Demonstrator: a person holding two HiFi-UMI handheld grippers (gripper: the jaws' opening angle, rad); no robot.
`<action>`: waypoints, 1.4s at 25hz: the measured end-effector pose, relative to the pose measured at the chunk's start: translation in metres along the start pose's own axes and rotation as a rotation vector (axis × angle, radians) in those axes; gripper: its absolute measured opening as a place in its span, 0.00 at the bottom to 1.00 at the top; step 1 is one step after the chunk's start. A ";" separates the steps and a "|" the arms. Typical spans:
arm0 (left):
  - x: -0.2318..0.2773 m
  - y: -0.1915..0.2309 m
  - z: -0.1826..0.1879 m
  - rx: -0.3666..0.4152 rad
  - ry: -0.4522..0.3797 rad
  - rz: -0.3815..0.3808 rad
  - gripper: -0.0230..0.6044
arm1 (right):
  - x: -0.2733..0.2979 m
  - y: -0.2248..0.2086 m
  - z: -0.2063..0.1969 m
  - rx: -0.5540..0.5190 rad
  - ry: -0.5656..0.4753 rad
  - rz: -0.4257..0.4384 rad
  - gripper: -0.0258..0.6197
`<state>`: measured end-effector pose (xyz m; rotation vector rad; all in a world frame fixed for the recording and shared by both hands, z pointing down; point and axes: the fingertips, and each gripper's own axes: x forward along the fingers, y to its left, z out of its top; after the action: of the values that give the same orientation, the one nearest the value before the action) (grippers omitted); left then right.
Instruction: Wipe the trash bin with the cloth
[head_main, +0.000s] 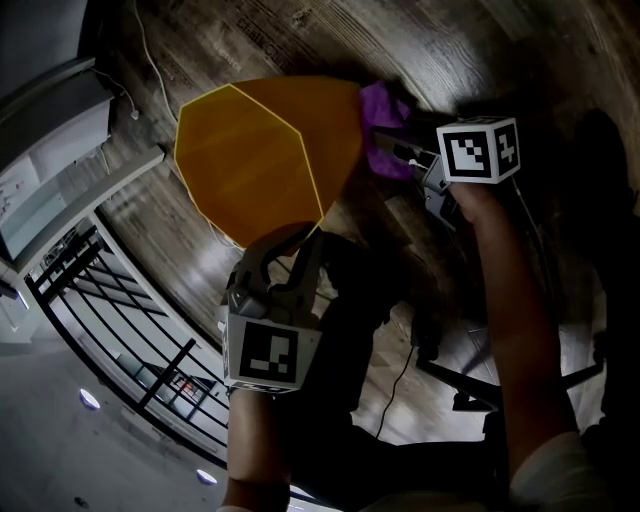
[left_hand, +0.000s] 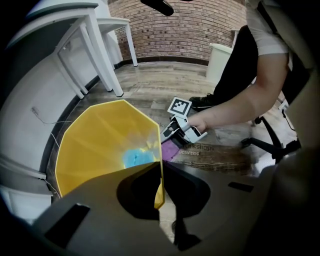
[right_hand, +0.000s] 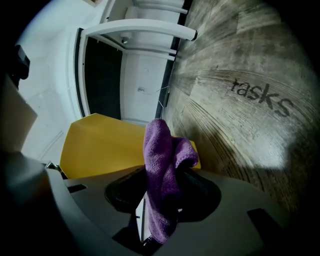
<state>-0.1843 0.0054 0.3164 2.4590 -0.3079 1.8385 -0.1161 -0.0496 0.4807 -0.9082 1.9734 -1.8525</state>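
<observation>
Left gripper (head_main: 305, 238) pinches the rim of one yellow plastic trash bin (head_main: 260, 150) — my right gripper (head_main: 398, 155) clamps one purple cloth (head_main: 388, 108); wooden floor (right_hand: 235, 50) reads "tasks".

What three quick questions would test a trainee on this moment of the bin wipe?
1. True or false: the left gripper is shut on the wall edge of the yellow trash bin.
2. What colour is the cloth held in the right gripper? A green, B purple, C white.
3. Fill in: the patch at the bottom inside the trash bin is coloured ___.

Key: 1 true; 2 B; 3 blue.
</observation>
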 end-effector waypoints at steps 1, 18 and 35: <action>0.000 -0.001 0.000 0.001 0.002 0.000 0.06 | 0.001 -0.006 -0.001 -0.001 0.003 -0.019 0.29; 0.002 0.010 0.011 -0.106 -0.023 0.025 0.06 | 0.024 -0.072 -0.008 -0.032 0.075 -0.386 0.29; -0.011 0.002 -0.052 0.055 0.173 0.021 0.38 | -0.027 -0.002 -0.003 0.039 -0.087 -0.120 0.29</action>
<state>-0.2362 0.0131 0.3210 2.3173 -0.2777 2.0774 -0.0969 -0.0305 0.4777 -1.0977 1.8630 -1.8735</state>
